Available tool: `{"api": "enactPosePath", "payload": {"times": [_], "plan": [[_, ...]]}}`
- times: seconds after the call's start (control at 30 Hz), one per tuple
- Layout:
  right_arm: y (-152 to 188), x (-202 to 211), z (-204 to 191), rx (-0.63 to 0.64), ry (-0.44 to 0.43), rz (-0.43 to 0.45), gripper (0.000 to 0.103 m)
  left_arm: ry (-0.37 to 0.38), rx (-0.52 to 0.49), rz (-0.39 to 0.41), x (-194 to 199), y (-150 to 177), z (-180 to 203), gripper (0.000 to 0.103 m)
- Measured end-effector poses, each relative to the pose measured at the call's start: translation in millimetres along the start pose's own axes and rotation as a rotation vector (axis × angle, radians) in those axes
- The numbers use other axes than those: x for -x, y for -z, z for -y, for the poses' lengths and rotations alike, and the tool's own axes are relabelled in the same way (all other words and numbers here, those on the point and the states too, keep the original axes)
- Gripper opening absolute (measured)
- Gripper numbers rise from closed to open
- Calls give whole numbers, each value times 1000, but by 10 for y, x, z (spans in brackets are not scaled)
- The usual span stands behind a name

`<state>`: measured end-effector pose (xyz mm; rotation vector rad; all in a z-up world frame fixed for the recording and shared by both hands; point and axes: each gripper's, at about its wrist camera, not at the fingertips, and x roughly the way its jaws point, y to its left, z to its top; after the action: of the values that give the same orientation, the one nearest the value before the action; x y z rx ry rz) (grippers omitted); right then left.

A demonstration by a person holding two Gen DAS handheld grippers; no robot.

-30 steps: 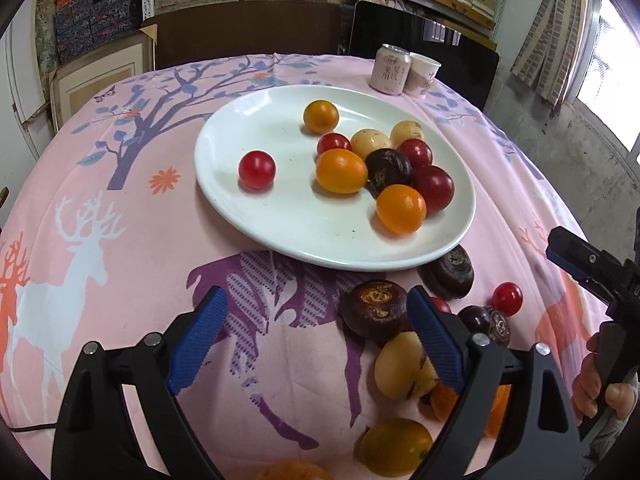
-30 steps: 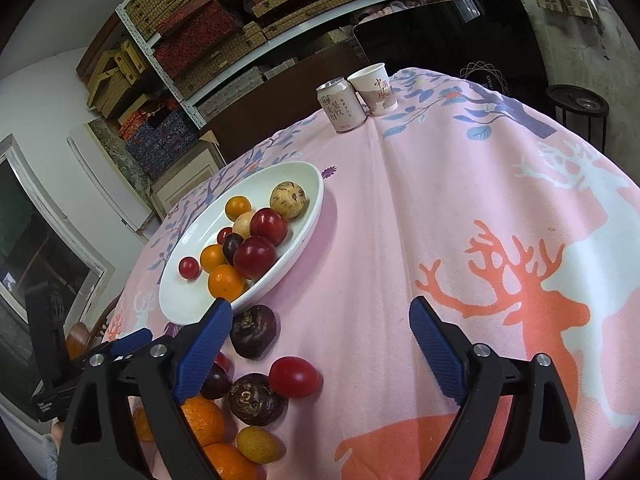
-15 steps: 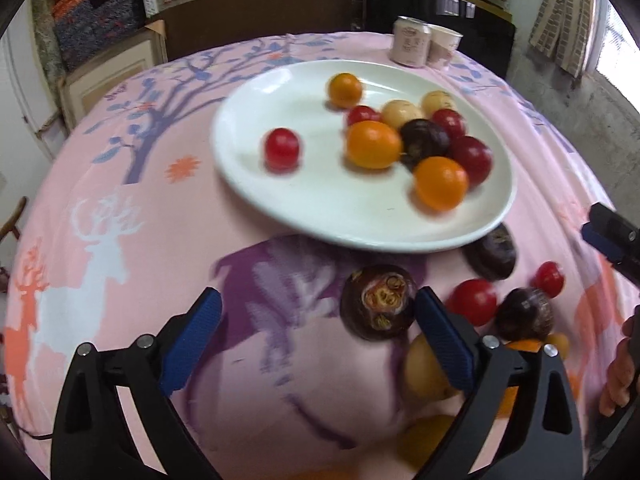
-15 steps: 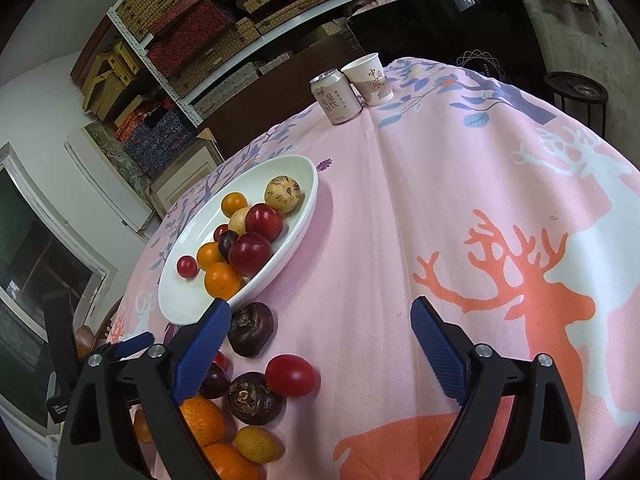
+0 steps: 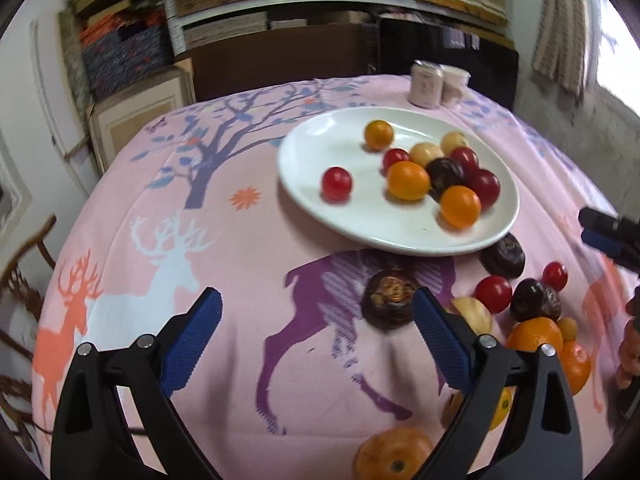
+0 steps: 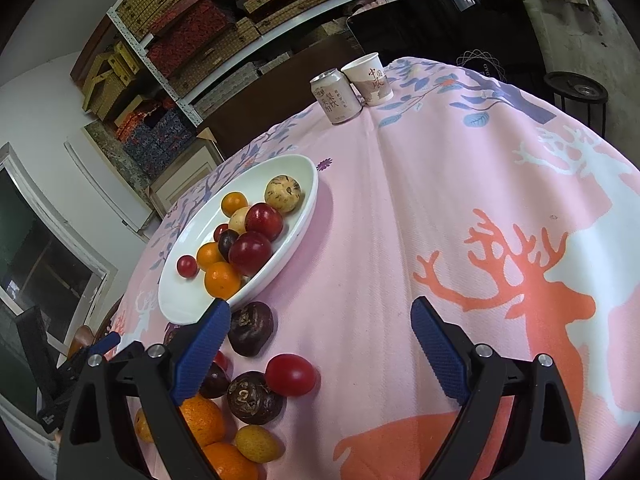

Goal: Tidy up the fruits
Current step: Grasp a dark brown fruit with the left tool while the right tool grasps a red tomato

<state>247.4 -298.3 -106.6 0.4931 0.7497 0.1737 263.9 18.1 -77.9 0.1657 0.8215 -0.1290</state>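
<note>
My left tongs (image 5: 316,320) and right tongs (image 6: 320,332) are both spread, holding nothing. The white plate (image 5: 344,216) of fruit sits upper right of the left view, with loose fruit on the cloth at lower right, including a dark purple fruit (image 5: 388,300).

Yellow fruit (image 5: 500,402): your left gripper's right finger (image 5: 440,332) hid most of it.
Bottom orange (image 5: 394,454): the left view's lower edge cut it off.
Dark fruit (image 6: 214,380): your right gripper's left finger (image 6: 200,354) covered part of it.
Can (image 5: 427,84): its lettering was too blurred for you to read.
</note>
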Motion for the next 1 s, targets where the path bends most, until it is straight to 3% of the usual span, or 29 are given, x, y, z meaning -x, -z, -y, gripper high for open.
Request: {"api": "enactPosePath", "payload": {"times": [0.2, 0.33, 0.47, 0.6, 0.7, 0.77, 0.87, 0.93, 1.0], "plan": [[8, -34, -14, 8, 6, -17, 92, 30, 6, -88, -267, -97, 110, 94], [14, -52, -29, 15, 9, -24, 92, 102, 46, -149, -415, -84, 68, 95], [15, -55, -20, 8, 10, -26, 93, 42, 52, -107, -314, 27, -60, 95], [9, -50, -17, 5, 2, -22, 93, -7, 170, -82, -194, 185, -408, 94], [16, -49, -45, 22, 1, -21, 93, 92, 215, -45, -111, 157, -460, 94], [22, -45, -69, 35, 1, -16, 93, 111, 153, -24, -92, 94, -290, 94], [29, -38, -82, 44, 5, -12, 93, 19, -16, -2, -149, 56, 71, 93], [29, -40, -85, 44, 5, -13, 93, 1, -60, -7, -207, 59, 173, 88], [31, -43, -91, 49, 7, -14, 93, 20, -59, -31, -284, 49, 169, 77]]}}
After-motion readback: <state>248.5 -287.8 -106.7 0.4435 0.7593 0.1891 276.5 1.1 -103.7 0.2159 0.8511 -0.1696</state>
